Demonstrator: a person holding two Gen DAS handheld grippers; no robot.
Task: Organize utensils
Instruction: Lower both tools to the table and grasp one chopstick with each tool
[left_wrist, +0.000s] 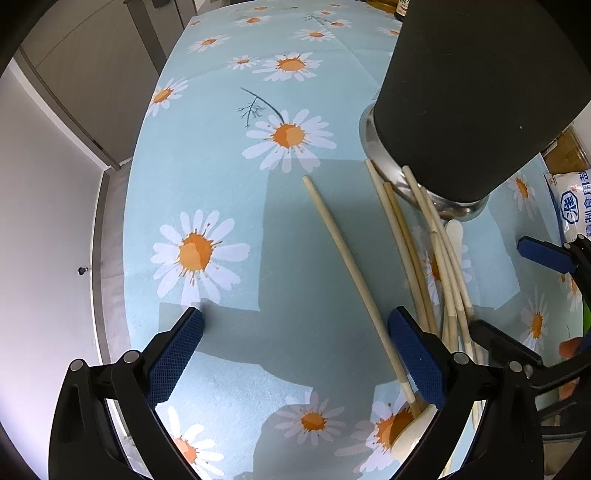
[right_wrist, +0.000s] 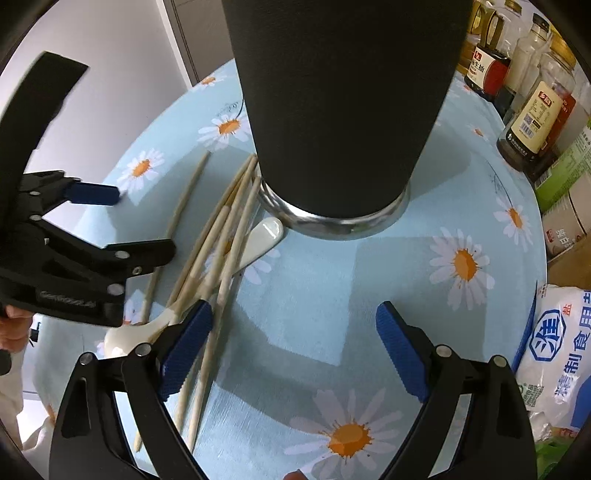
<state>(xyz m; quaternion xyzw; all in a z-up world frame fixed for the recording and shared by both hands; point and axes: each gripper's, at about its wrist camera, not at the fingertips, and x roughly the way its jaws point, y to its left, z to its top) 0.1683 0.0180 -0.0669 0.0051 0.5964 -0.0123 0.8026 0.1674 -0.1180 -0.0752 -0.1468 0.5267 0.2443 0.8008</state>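
A tall black cup (left_wrist: 472, 92) with a steel base stands on the daisy tablecloth (left_wrist: 221, 166). My left gripper (left_wrist: 299, 325) is open; a single pale chopstick (left_wrist: 347, 266) lies slantwise between its fingers, close to the right pad (left_wrist: 413, 350), untouched. To the right of it lie several more chopsticks (left_wrist: 436, 258) and a white spoon (left_wrist: 406, 435). My right gripper (right_wrist: 295, 325) is open over bare cloth in front of the cup (right_wrist: 343, 103). Its left pad (right_wrist: 188, 343) hangs over the chopstick bundle (right_wrist: 221, 240) and the spoon (right_wrist: 258, 240). The left gripper (right_wrist: 146, 219) appears at the left.
Sauce bottles (right_wrist: 487, 70) and a jar (right_wrist: 535, 122) line the back right. A white salt bag (right_wrist: 554, 354) lies at the right edge. The table's rounded edge (left_wrist: 129, 221) runs along the left, with floor and a wall beyond. A person's hand (right_wrist: 11, 325) holds the left gripper.
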